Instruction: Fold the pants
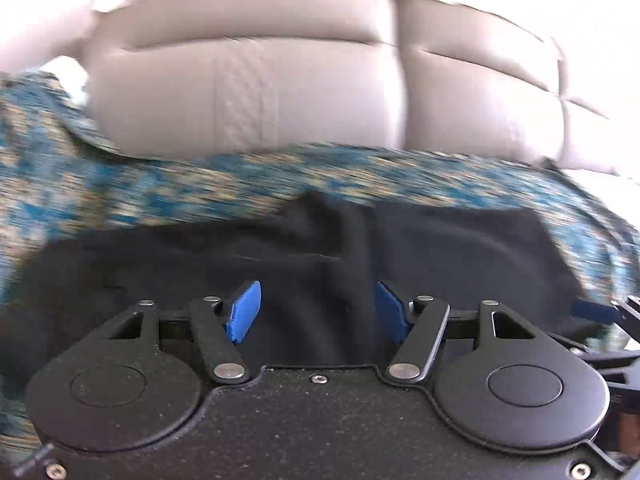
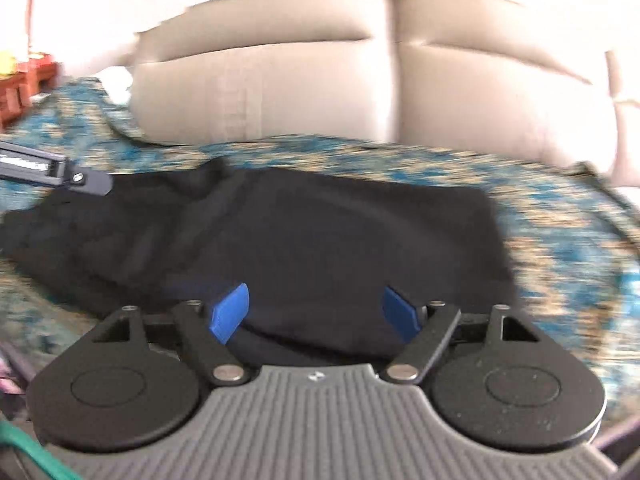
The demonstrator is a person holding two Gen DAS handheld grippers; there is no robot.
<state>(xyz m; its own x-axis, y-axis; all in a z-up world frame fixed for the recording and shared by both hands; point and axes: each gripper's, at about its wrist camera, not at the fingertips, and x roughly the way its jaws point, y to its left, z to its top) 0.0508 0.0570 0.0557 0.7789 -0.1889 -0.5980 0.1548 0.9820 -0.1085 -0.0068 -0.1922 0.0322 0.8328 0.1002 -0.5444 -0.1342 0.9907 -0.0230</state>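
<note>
Black pants [image 1: 304,256] lie bunched and partly folded on a blue and beige patterned cover [image 1: 120,184]. My left gripper [image 1: 316,312] is open, its blue pads wide apart just above the near part of the pants, holding nothing. In the right wrist view the pants [image 2: 320,240] lie flat with a squared right edge and wrinkles on the left. My right gripper [image 2: 316,316] is open over the pants' near edge, empty. The left gripper's tip [image 2: 80,178] shows at the left, at the pants' far left corner. The right gripper's pad [image 1: 596,312] shows at the far right of the left wrist view.
A beige cushioned sofa back [image 1: 280,80] rises behind the cover; it also shows in the right wrist view [image 2: 320,80]. A reddish wooden piece of furniture [image 2: 24,80] stands at the far left. Both views are motion blurred.
</note>
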